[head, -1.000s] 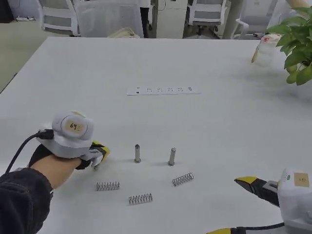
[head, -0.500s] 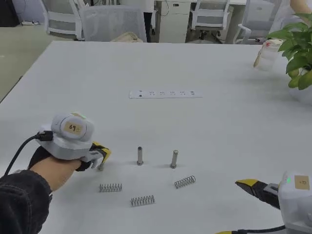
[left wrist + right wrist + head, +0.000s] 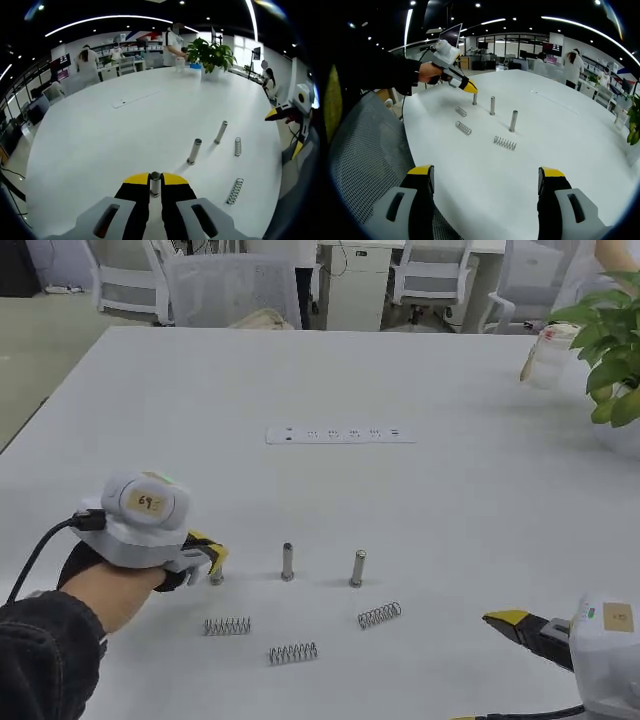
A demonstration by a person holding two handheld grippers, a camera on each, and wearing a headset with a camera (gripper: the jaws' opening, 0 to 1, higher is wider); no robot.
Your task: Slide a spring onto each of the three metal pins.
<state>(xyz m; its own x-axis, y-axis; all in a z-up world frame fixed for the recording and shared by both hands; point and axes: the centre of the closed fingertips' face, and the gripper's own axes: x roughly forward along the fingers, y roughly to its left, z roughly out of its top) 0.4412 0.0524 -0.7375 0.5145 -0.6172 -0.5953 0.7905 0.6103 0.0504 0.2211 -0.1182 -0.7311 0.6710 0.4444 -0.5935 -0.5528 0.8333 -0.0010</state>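
**L jaws on a pin, springs loose on desk**

Clenched round leftmost pin (image 3: pixel 155 183), upright on desk (image 3: pixel 450 500): jaws of L gripper (image 3: pixel 210 562), held low at near L of desk. To its R in a row, upright, bare, each apart from the next: mid pin (image 3: pixel 288 561), then R pin (image 3: pixel 357 567). Lying flat on the side nearer the person, none on a pin: L spring (image 3: pixel 227 626), mid spring (image 3: pixel 293 652), R spring (image 3: pixel 379 615), the last just in front of R pin, not touching. Released, spread wide, nothing between: jaws of R gripper (image 3: pixel 485 174), held by near R edge of desk, well apart from pins & springs. Farther back, approx. desk centre: white power strip (image 3: pixel 340 434). At far R: potted plant (image 3: pixel 612 340) w/ pale bottle (image 3: pixel 549 350) beside it.
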